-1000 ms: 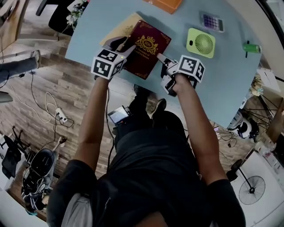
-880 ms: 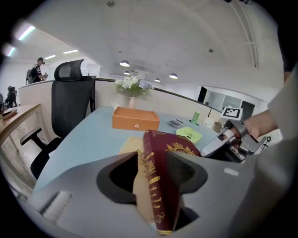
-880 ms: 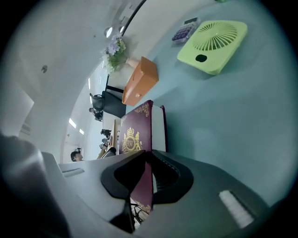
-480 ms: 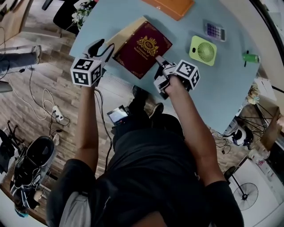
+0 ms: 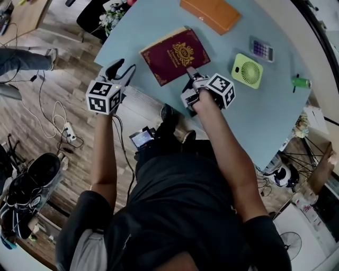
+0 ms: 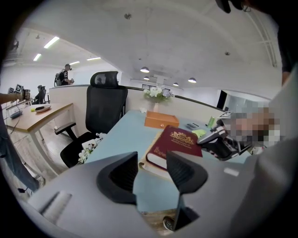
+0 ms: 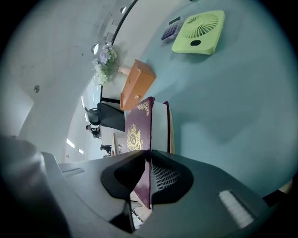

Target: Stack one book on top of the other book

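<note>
Pale blue table (image 5: 265,106) holds a maroon book (image 5: 175,55) lying flat on a tan book (image 6: 148,163) near its left corner. An orange box (image 5: 210,13) sits beyond them. The right gripper (image 5: 189,71) has its jaws clamped on the maroon book's near cover edge. The left gripper (image 5: 123,66) hangs off the table edge, jaws spread around nothing. A green fan (image 5: 247,70) and a small calculator (image 5: 261,50) lie to the right.
</note>
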`<state>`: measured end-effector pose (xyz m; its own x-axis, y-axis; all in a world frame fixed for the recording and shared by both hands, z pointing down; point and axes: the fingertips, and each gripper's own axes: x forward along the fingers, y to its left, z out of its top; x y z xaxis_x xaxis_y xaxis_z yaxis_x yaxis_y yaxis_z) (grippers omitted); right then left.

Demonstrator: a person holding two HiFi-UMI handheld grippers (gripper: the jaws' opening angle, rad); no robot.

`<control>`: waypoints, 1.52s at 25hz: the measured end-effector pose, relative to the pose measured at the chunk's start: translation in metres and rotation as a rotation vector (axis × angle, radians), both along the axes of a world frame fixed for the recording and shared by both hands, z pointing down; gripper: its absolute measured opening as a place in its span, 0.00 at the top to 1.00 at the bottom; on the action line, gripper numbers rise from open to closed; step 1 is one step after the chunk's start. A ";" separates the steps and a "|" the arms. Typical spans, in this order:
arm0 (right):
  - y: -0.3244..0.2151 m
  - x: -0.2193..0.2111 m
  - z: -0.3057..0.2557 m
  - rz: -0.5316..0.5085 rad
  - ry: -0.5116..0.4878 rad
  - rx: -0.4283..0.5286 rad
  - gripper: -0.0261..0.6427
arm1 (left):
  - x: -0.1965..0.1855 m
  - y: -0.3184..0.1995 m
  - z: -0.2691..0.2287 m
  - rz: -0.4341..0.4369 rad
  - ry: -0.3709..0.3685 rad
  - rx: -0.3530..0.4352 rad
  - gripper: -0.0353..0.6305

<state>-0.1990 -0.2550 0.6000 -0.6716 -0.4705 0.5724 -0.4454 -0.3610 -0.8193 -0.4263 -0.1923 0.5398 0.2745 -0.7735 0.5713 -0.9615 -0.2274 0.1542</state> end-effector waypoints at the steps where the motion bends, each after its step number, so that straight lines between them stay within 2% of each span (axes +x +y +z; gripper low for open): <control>1: 0.000 0.000 0.000 -0.003 -0.001 0.004 0.89 | 0.000 0.005 -0.003 -0.007 -0.002 0.002 0.58; 17: -0.011 -0.008 -0.005 -0.102 -0.017 0.083 0.89 | 0.001 0.053 -0.044 -0.038 -0.040 0.044 0.58; 24: -0.007 0.018 -0.023 -0.107 -0.028 0.133 0.89 | 0.022 0.066 -0.087 -0.030 -0.076 0.103 0.58; 30: -0.003 0.043 -0.075 -0.135 -0.083 0.270 0.89 | 0.057 0.075 -0.126 -0.008 -0.081 0.168 0.58; 38: 0.013 0.101 -0.178 -0.143 -0.171 0.512 0.89 | 0.139 0.088 -0.174 0.076 -0.056 0.232 0.58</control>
<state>-0.0982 -0.2419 0.4216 -0.8122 -0.5574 0.1722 -0.3063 0.1563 -0.9390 -0.2873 -0.1043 0.3658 0.3099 -0.8638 0.3973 -0.9458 -0.3227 0.0360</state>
